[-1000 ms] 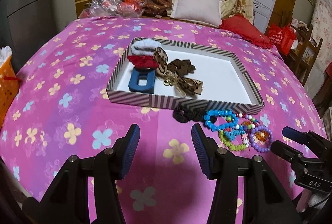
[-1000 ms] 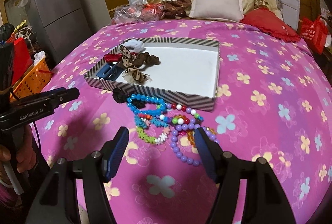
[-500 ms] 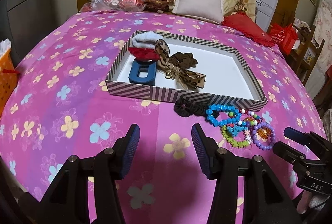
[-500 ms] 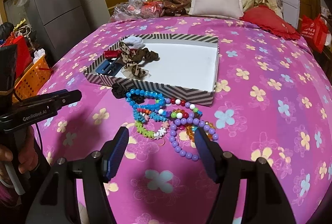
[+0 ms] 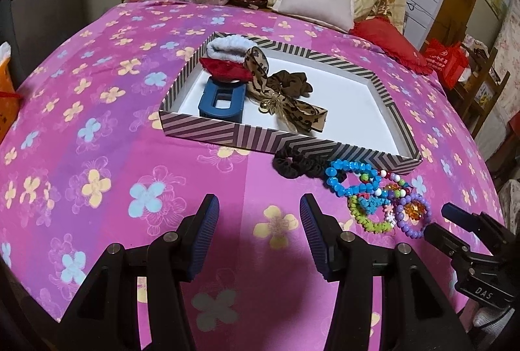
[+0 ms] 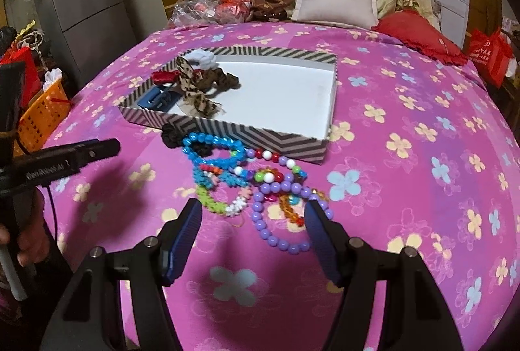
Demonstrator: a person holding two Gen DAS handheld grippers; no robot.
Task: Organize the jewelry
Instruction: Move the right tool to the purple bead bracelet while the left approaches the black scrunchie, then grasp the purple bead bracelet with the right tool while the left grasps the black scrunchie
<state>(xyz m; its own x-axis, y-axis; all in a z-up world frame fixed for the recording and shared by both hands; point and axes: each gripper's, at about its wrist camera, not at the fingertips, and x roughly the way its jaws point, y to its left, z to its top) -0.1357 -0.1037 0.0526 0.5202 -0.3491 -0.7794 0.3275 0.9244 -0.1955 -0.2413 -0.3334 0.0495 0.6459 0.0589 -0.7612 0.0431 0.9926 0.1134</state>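
Observation:
A striped tray [image 5: 286, 145] [image 6: 260, 136] with a white floor lies on the pink bedspread. It holds a blue hair claw [image 5: 222, 101], a red scrunchie [image 5: 224, 69], a white scrunchie [image 5: 227, 49] and a leopard bow [image 5: 286, 101] [image 6: 195, 97]. In front of it lie a black scrunchie [image 5: 297, 164] [image 6: 174, 133], a blue bead bracelet [image 5: 352, 179] [image 6: 213, 149], a green bracelet [image 5: 367, 219] [image 6: 216, 205] and a purple bead bracelet [image 5: 411, 218] [image 6: 279, 214]. My left gripper [image 5: 258, 229] is open and empty, left of the pile. My right gripper [image 6: 252, 229] is open, just short of the purple bracelet.
Pillows [image 6: 334, 2] and plastic bags [image 6: 208, 10] crowd the bed's far end. An orange basket [image 6: 42, 120] and a grey fridge [image 6: 81, 16] stand left of the bed. A red bag [image 6: 490, 58] sits at the right.
Both grippers have moved forward, closer to the bracelets and the tray. Both stay open and empty. The items have not moved.

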